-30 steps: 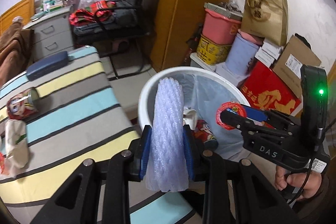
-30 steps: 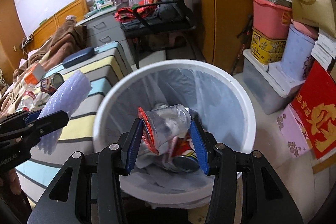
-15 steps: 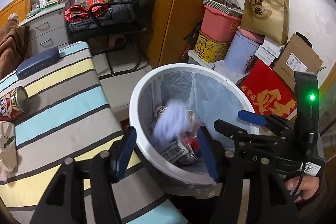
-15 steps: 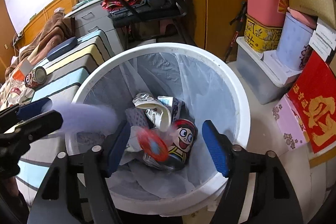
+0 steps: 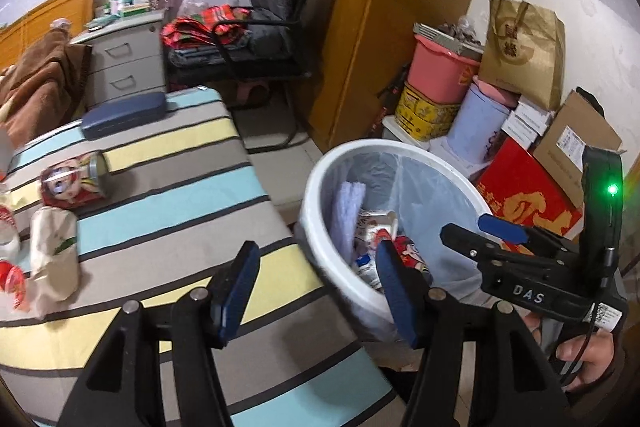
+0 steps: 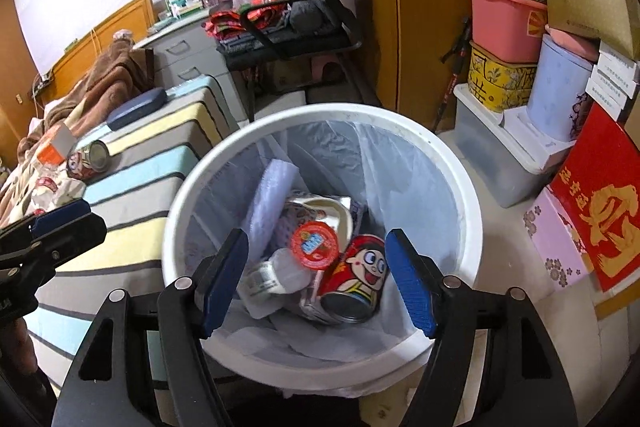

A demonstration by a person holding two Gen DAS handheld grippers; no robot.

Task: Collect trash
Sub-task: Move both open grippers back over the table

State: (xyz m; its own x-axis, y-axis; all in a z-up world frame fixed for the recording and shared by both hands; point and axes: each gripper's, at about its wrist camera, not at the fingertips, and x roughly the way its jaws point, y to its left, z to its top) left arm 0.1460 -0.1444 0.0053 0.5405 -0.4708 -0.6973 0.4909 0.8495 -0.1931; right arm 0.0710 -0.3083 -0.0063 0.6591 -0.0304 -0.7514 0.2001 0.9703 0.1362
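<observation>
Trash in the bin: I see the white foam net sleeve (image 6: 266,203) standing against the left inner wall of the white wastebasket (image 6: 460,171), with the clear cup with a red foil lid (image 6: 315,245) lying on the heap beside a red cartoon can (image 6: 356,279).
Wastebasket: lined with a thin plastic bag, it stands on the floor just beside the edge of the striped bed cover (image 5: 168,195).
Right gripper (image 6: 316,287): my blue pads stand wide apart above the basket's mouth. The jaws have just been opening, and nothing is between them but the view down onto the heap.
Left gripper (image 5: 316,291): its jaws have just been opening too and are now apart and empty. One finger (image 5: 236,287) is over the striped cover, the other in front of the basket's near rim.
Trash on the bed: a second cartoon can (image 5: 74,183) lies on its side on the stripes. Nearer the left edge I see a crumpled paper bag (image 5: 54,251) and a red-lidded cup (image 5: 12,283), partly cut off by the frame.
Other things on the bed: a dark blue case (image 5: 124,115) lies near the far end.
Hand: in the left view I see the person's hand (image 5: 588,359) around the right gripper's handle.
</observation>
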